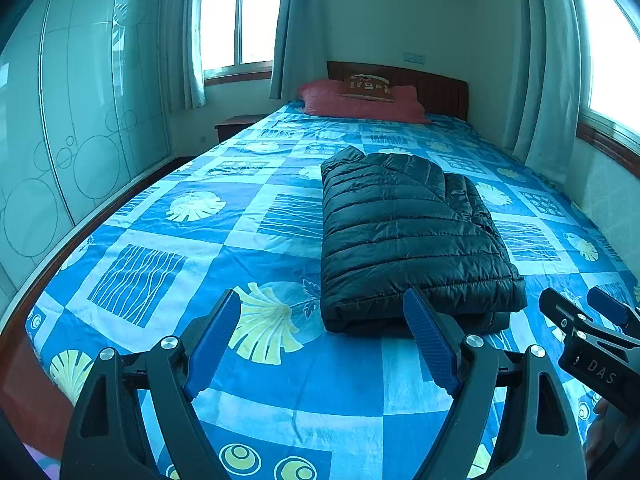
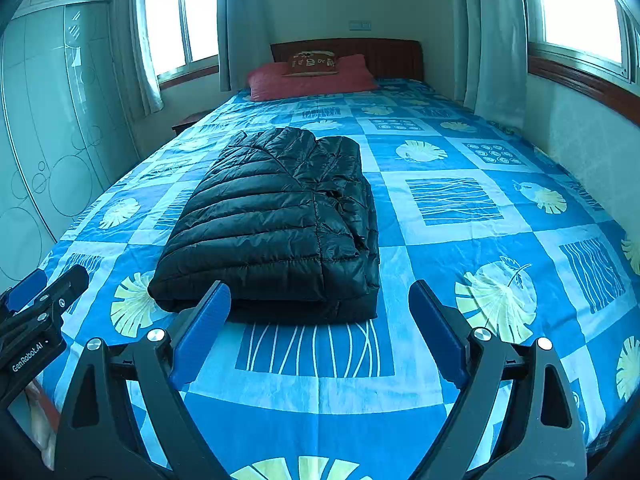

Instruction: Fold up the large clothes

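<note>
Folding looks finished: jacket (image 2: pixel 276 224) lies compact on the bed (image 2: pixel 460 248), and both your grippers' fingers (image 1: pixel 218 340) (image 2: pixel 438 332) hang released, empty.

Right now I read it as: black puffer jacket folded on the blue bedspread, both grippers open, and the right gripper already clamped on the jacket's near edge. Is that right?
Not quite. The right gripper is not clamped on anything: the right wrist view shows its jaws wide apart, short of the black puffer jacket. The rest holds: the jacket lies folded on the blue bedspread, and the left gripper is open too.
</note>
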`<state>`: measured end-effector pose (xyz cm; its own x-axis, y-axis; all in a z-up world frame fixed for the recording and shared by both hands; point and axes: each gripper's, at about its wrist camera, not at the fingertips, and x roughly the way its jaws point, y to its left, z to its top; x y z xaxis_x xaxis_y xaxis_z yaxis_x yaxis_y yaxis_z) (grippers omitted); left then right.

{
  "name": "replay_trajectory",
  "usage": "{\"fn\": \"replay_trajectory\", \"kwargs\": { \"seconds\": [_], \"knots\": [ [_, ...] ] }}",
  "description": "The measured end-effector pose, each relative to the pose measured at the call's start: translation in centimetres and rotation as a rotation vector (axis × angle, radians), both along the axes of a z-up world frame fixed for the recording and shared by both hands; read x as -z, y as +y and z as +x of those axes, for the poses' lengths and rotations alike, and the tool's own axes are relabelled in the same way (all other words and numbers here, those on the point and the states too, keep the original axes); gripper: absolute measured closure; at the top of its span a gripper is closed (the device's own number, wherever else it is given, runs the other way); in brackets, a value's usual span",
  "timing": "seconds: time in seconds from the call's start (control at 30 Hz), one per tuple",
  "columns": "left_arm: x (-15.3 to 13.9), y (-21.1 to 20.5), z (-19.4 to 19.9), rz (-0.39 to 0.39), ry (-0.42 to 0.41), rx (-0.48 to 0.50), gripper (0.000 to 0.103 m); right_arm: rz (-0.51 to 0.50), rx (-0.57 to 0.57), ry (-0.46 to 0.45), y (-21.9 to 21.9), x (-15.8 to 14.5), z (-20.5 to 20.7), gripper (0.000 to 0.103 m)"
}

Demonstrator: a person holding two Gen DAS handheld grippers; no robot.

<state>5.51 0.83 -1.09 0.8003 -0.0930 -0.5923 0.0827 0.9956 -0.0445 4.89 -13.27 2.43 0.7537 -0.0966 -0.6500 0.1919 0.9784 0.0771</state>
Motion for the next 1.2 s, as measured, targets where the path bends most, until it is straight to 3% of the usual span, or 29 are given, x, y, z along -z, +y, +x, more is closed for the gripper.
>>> {"fn": "replay_trajectory", "kwargs": {
  "seconds": [0.57, 0.8, 1.07, 1.1, 1.2],
  "knots": [
    [0.1, -0.2, 0.2, -0.006, 0.008, 0.001, 0.021, -0.005, -0.005, -0.008, 0.4, -0.1, 0.0, 0.013],
    [0.0, -0.7, 0.5, 0.051, -0.004, -0.018, 0.021, -0.006, -0.008, -0.001, 0.5, 0.1, 0.2, 0.013],
    [0.0, -0.8, 1.2, 0.033, -0.016, 0.01, 0.021, -0.003, -0.007, 0.018, 0.1, 0.8, 0.8, 0.013],
    [-0.1, -0.9, 1.3, 0.042, -0.019, 0.008, 0.016, -0.003, -0.007, 0.02, 0.1, 0.9, 0.8, 0.013],
    [0.0, -1.1, 1.4, 0.06, -0.026, -0.003, 0.015, 0.0, -0.006, 0.027, -0.1, 1.1, 1.0, 0.013]
  ]
}}
